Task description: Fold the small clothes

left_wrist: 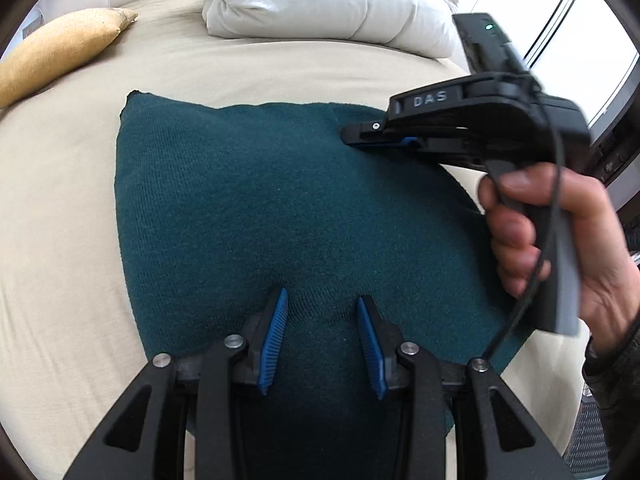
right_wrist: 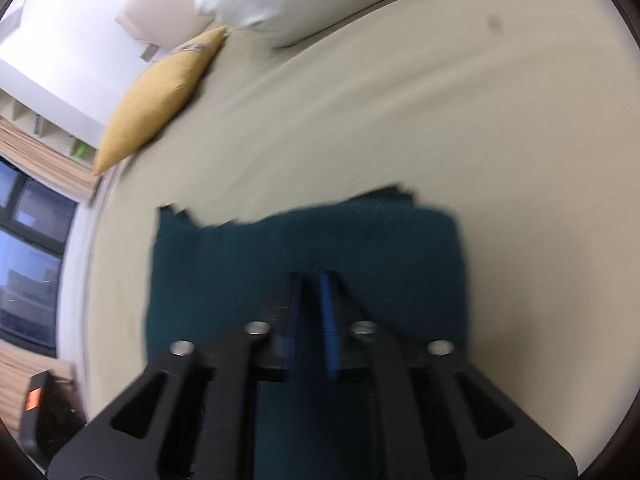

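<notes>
The left wrist camera looks steeply down along its own fingers, close over the dark teal knitted garment on the beige bedsheet, facing the white pillows. The right wrist camera does likewise (blurred, tilted). Both share garment, sheet, pillows and the mustard-yellow fabric cushion.

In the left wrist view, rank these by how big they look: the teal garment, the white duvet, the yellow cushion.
1. teal garment, nearest the camera, so partly inflated
2. white duvet, cut off by the frame edge
3. yellow cushion, also partly cropped
</notes>
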Available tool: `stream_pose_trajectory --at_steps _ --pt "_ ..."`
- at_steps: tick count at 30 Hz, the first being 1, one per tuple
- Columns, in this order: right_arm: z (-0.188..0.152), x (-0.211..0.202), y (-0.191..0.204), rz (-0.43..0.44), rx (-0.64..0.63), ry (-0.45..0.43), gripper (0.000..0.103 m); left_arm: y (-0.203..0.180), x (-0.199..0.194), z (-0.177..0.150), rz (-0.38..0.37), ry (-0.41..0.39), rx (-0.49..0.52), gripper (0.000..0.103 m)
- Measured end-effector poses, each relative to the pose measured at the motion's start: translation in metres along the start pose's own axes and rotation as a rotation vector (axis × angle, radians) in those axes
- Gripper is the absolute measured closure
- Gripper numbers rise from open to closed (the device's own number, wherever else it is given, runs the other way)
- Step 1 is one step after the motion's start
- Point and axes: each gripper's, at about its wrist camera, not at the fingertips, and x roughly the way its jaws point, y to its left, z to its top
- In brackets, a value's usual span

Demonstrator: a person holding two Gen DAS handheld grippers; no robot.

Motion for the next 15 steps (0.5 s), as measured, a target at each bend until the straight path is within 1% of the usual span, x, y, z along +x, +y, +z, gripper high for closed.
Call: stream_pose_trajectory --at_steps 3,4,6,7,8,10,12,14,15 --pt "0.009 0.001 -0.016 0.0 0.044 -0.028 0.103 0.002 -0.001 0.0 -0.01 -0.002 -0.016 0.064" --pt "0.009 -0.009 -0.018 -0.019 0.057 -0.063 0.103 0.004 -0.002 -0.001 -0.017 -0.001 -0.022 0.064" --pt "0.003 -0.025 -0.018 -0.063 0.071 -0.124 0.097 0.007 -0.004 -0.001 -0.031 -0.004 -0.034 0.065" --pt "-0.005 -0.042 -0.018 -0.051 0.084 -0.15 0.094 0.008 -0.006 -0.002 -0.037 -0.01 -0.038 0.065" --pt "-0.01 -0.053 -0.019 -0.033 0.083 -0.156 0.093 0.011 -0.009 -0.001 -0.038 -0.019 -0.037 0.064" --pt "-0.033 -0.074 -0.01 0.042 0.038 -0.141 0.093 0.014 -0.021 -0.005 -0.036 -0.052 -0.046 0.065" --pt "-0.066 -0.092 0.003 0.059 -0.035 -0.11 0.093 0.012 -0.04 -0.016 0.016 -0.077 -0.055 0.071" --pt "-0.095 -0.102 0.005 0.097 -0.06 -0.089 0.093 0.008 -0.059 -0.029 0.018 -0.1 -0.065 0.071" --pt "-0.109 -0.104 0.001 0.11 -0.056 -0.071 0.088 0.006 -0.066 -0.037 0.019 -0.106 -0.06 0.071"
